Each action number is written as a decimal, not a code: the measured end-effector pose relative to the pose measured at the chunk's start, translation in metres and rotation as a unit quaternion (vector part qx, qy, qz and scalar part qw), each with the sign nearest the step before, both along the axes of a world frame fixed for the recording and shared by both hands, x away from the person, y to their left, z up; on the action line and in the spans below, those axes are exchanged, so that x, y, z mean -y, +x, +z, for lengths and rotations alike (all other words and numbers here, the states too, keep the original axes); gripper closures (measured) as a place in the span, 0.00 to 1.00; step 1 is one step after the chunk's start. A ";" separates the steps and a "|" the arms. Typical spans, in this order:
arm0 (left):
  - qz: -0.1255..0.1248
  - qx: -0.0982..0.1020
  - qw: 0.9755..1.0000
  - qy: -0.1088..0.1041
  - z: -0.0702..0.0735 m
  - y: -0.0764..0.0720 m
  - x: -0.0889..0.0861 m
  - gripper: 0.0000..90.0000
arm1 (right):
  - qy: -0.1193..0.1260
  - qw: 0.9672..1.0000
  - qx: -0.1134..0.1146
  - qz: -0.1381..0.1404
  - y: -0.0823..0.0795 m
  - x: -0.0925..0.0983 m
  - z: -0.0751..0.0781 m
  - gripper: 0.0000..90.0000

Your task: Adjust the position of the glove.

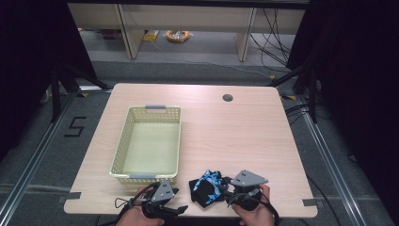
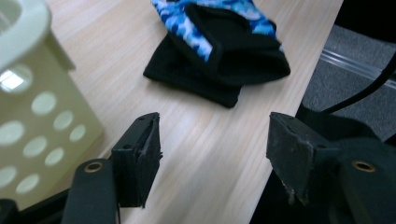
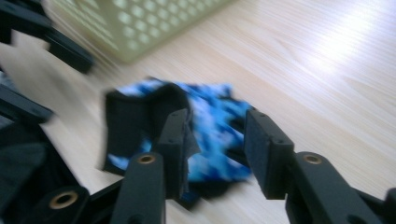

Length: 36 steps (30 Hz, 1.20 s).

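wood table (image 1: 235, 136) | left hand-held gripper (image 2: 212, 154) released | right hand-held gripper (image 3: 215, 140) released astride blue-black cloth (image 3: 205, 121)

Overhead light evenly brightens the table (image 1: 244, 132) in the high view; surroundings stay dark. Right gripper view: motion blur smears the glove (image 3: 187, 135) and basket (image 3: 135, 23), with glare upper right. Left gripper view: near basket wall soft, overexposed

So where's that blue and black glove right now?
In the high view the glove lies near the table's front edge, right of the basket, between both grippers.
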<state>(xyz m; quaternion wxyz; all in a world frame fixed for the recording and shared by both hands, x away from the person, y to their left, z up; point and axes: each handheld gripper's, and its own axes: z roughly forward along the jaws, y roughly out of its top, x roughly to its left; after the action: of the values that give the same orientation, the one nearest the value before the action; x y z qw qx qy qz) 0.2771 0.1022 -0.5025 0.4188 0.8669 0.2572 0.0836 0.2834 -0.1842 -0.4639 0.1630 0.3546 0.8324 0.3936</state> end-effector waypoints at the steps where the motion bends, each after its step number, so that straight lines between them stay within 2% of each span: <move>1: 0.003 0.000 1.000 -0.005 0.001 0.000 0.003 0.40 | -0.003 1.000 -0.002 -0.008 0.002 0.005 -0.001 0.70; 2: -0.007 0.009 1.000 0.011 0.004 0.002 0.004 0.41 | -0.005 1.000 -0.008 -0.009 0.005 0.011 -0.002 0.72; 5: -0.003 0.016 1.000 -0.009 0.006 0.003 0.014 0.43 | 0.004 1.000 -0.021 -0.011 0.012 0.022 -0.007 0.74; 7: -0.006 0.020 1.000 -0.009 0.007 0.004 0.019 0.44 | 0.015 0.999 -0.031 -0.006 0.018 0.029 -0.011 0.74; 8: -0.010 0.031 0.999 0.005 0.008 0.005 0.020 0.46 | 0.025 0.999 -0.043 -0.006 0.019 0.030 -0.012 0.74; 9: -0.015 0.038 0.999 0.015 0.010 0.007 0.022 0.47 | 0.024 0.999 -0.042 0.000 0.021 0.032 -0.014 0.74; 10: -0.010 0.031 0.999 0.007 0.009 0.007 0.024 0.49 | 0.021 0.998 -0.051 0.005 0.022 0.033 -0.016 0.75; 11: -0.020 0.042 0.999 0.015 0.009 0.009 0.026 0.50 | 0.013 0.999 -0.051 0.006 0.023 0.034 -0.017 0.75; 12: -0.015 0.035 0.999 0.014 0.008 0.010 0.028 0.52 | -0.001 0.998 -0.059 0.012 0.024 0.034 -0.019 0.75; 13: -0.018 0.043 0.999 0.020 0.008 0.011 0.029 0.53 | -0.008 0.998 -0.066 0.022 0.025 0.034 -0.021 0.75; 16: -0.020 0.042 0.999 0.023 0.006 0.014 0.031 0.56 | -0.004 0.997 -0.077 0.027 0.028 0.034 -0.028 0.76; 17: -0.016 0.039 0.999 0.032 0.006 0.015 0.030 0.57 | -0.008 0.996 -0.081 0.032 0.028 0.034 -0.029 0.76; 18: -0.017 0.034 0.999 0.026 0.005 0.015 0.031 0.59 | -0.013 0.995 -0.093 0.036 0.028 0.033 -0.029 0.76; 19: -0.014 0.031 0.999 0.022 0.004 0.015 0.031 0.59 | -0.006 0.996 -0.083 0.037 0.030 0.031 -0.033 0.76; 20: -0.018 0.030 0.999 0.028 0.003 0.016 0.031 0.60 | -0.018 0.995 -0.093 0.042 0.030 0.031 -0.031 0.76; 21: -0.017 0.029 0.999 0.024 0.002 0.016 0.032 0.61 | -0.016 0.994 -0.096 0.041 0.030 0.029 -0.033 0.76; 22: -0.020 0.033 0.999 0.031 0.002 0.016 0.032 0.62 | -0.027 0.994 -0.094 0.052 0.032 0.029 -0.034 0.76; 23: -0.017 0.027 0.999 0.025 0.001 0.016 0.033 0.64 | -0.023 0.994 -0.099 0.050 0.032 0.027 -0.036 0.76; 25: -0.016 0.027 0.999 0.022 0.000 0.016 0.033 0.69 | -0.038 0.992 -0.101 0.059 0.034 0.026 -0.037 0.81; 26: -0.021 0.041 0.998 0.032 0.002 0.016 0.032 0.73 | -0.036 0.992 -0.108 0.058 0.033 0.024 -0.037 0.85; 27: -0.018 0.040 0.999 0.030 0.001 0.016 0.032 0.76 | -0.040 0.993 -0.101 0.054 0.032 0.022 -0.039 0.89; 29: -0.016 0.046 0.998 0.029 0.003 0.014 0.033 0.82 | -0.054 0.991 -0.103 0.062 0.032 0.024 -0.034 0.97; 30: -0.018 0.052 0.998 0.034 0.004 0.014 0.032 0.85 | -0.043 0.992 -0.100 0.056 0.030 0.024 -0.034 1.00; 31: -0.022 0.057 0.998 0.032 0.004 0.014 0.032 0.87 | -0.042 0.993 -0.097 0.060 0.030 0.025 -0.032 1.00; 32: -0.018 0.055 0.998 0.032 0.005 0.013 0.032 0.89 | -0.045 0.993 -0.080 0.069 0.032 0.027 -0.031 1.00; 33: -0.020 0.055 0.998 0.035 0.007 0.014 0.032 0.90 | -0.043 0.993 -0.086 0.062 0.029 0.026 -0.028 1.00; 34: -0.017 0.061 0.998 0.028 0.008 0.013 0.032 0.91 | -0.042 0.994 -0.070 0.069 0.030 0.026 -0.026 1.00; 35: -0.018 0.056 0.998 0.022 0.009 0.013 0.032 0.91 | -0.037 0.994 -0.075 0.067 0.028 0.025 -0.024 1.00; 36: -0.016 0.061 0.998 0.025 0.010 0.014 0.031 0.91 | -0.036 0.995 -0.065 0.072 0.027 0.025 -0.024 1.00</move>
<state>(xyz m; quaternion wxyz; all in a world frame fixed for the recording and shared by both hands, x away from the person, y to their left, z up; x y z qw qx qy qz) 0.2908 0.0711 -0.4921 0.4130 0.8744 0.2153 0.1364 0.3107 -0.2095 -0.4874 0.0923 0.3129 0.8782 0.3497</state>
